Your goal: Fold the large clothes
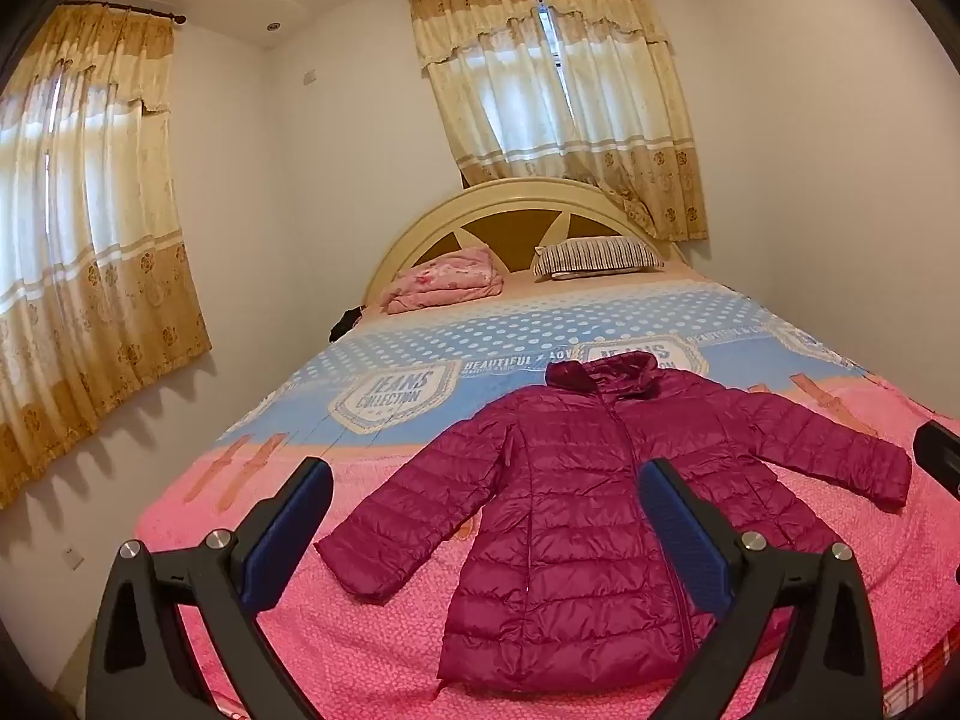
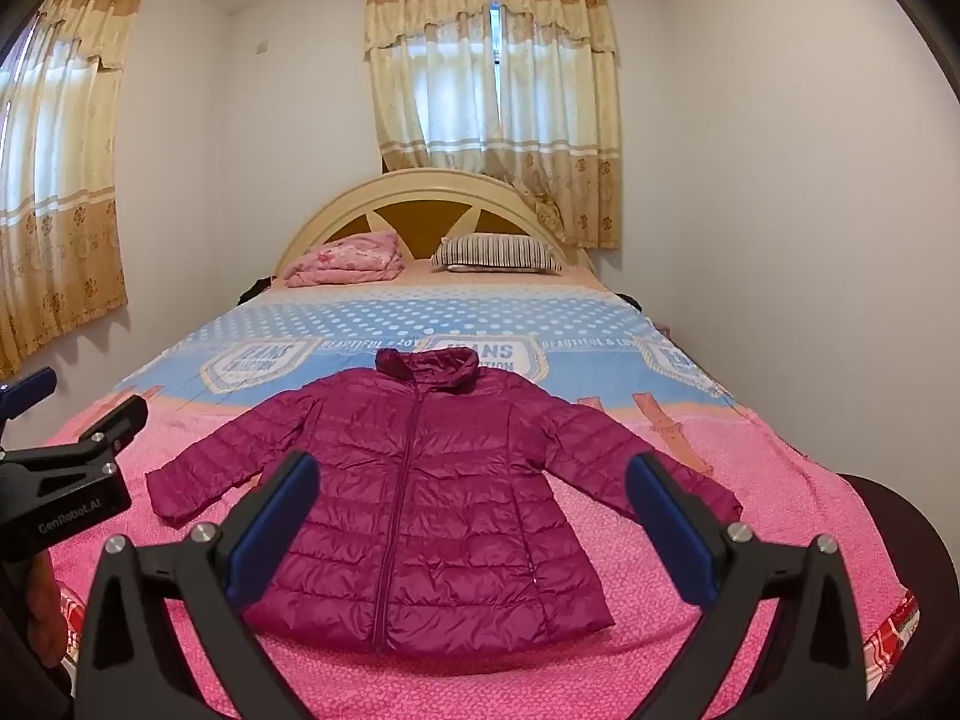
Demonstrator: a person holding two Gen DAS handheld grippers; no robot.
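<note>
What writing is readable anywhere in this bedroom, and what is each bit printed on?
"JEANS COLLECTION": badge printed on the blue and pink patterned bedsheet.
"BEAUTIFUL": banner on the same sheet, beside the badge; the words after it are too blurred.
"GenRobot.AI": side of the black left gripper, seen from the right wrist view.
The magenta quilted puffer jacket shows no readable label.

Ahead of the left gripper (image 1: 486, 492), the quilted jacket (image 1: 576, 516) looks glossy, synthetic; the bedspread (image 1: 372, 630) beneath is matt cloth.
</note>
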